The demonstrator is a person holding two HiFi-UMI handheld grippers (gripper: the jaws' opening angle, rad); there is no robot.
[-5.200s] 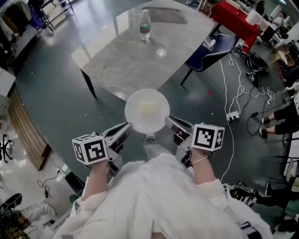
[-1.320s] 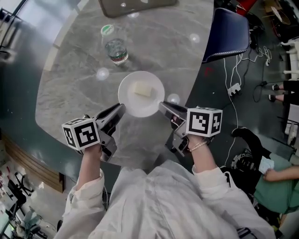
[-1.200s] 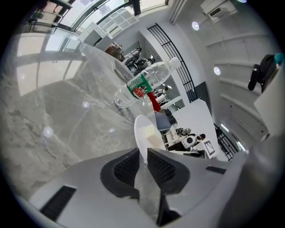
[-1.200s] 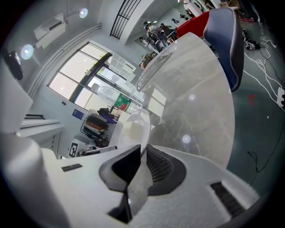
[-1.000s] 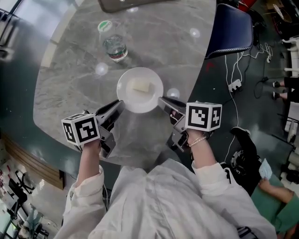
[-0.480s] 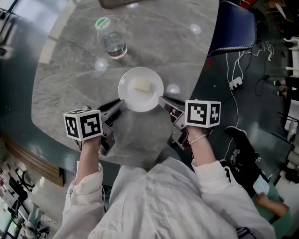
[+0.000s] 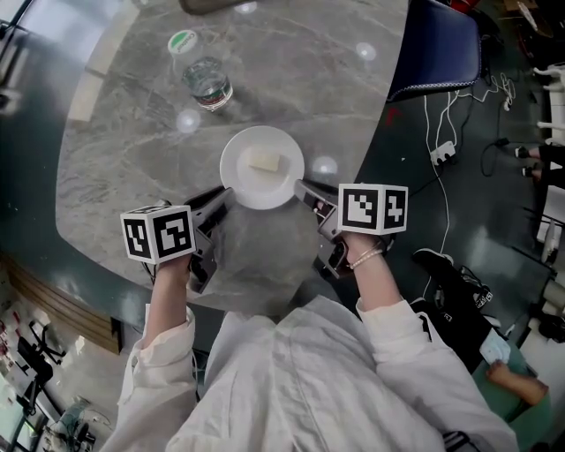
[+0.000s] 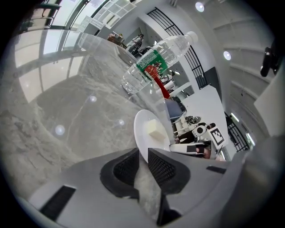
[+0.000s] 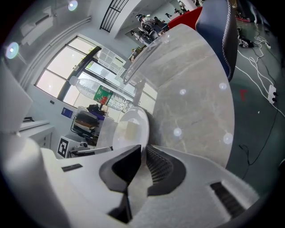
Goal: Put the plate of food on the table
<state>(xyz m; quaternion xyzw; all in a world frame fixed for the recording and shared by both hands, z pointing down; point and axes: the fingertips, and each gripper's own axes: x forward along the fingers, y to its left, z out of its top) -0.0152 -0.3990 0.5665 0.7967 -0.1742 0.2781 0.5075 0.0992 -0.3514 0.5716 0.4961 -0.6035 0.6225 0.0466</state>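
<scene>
A white plate [image 7: 261,166] with a pale block of food [image 7: 264,161] is held over the grey marble table [image 7: 132,150]. My left gripper [image 7: 226,192] is shut on the plate's left rim, and my right gripper [image 7: 300,186] is shut on its right rim. In the left gripper view the plate [image 8: 149,136] stands edge-on between the fingers [image 8: 164,167], with the food block [image 8: 154,129] on it. In the right gripper view the plate [image 9: 129,129] rises from between the two ribbed pads [image 9: 156,165]. Whether the plate touches the table I cannot tell.
A clear water bottle [image 7: 201,78] with a green cap stands on the table beyond the plate. A dark blue chair [image 7: 441,44] sits at the table's right edge, with cables and a power strip [image 7: 439,152] on the floor. A dark tray [image 7: 207,4] lies at the far edge.
Both grippers have carried the plate from in front of the table to over its near part. In the last second the plate shifted only slightly.
</scene>
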